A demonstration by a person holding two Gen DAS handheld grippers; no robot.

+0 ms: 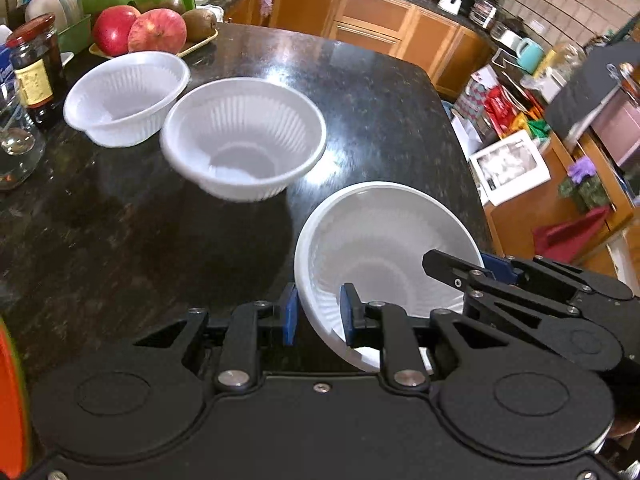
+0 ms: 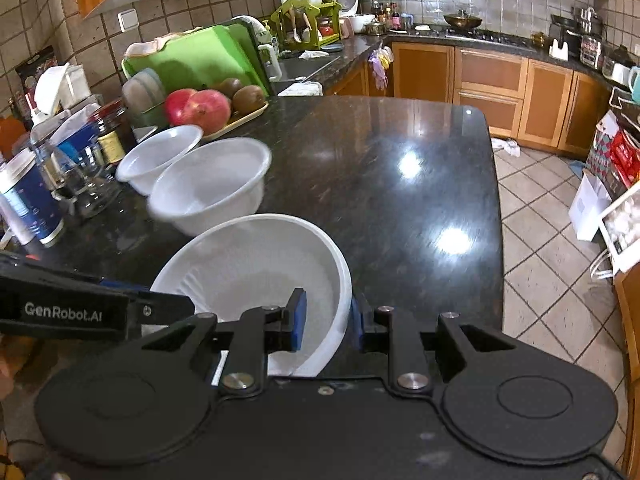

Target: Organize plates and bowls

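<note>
**Held bowl sits near; the two loose bowls lie ahead and to the left**

The left gripper [image 1: 318, 314] is clamped on the near-left rim of a white ribbed bowl [image 1: 384, 264], one blue pad outside the wall and one inside. The right gripper [image 2: 330, 320] pinches the same bowl on its right rim, again one pad either side of the wall. Both grips look firm, and the bowl tilts a little, its mouth facing up and away from the cameras (it appears lifted clear of the counter, though the gap beneath is hard to read).

Beyond the jaws, on the dark stone counter [image 1: 380, 92], a second white bowl [image 1: 244, 140] stands upright, ahead and left of the held one. A third bowl [image 1: 126, 98] sits just behind it, further left, near the jar [image 1: 36, 68] and the fruit tray [image 1: 192, 46].

My reading: the next move is nesting, so the carried bowl must travel forward and leftward. The left hand is on the nearer side.
</note>
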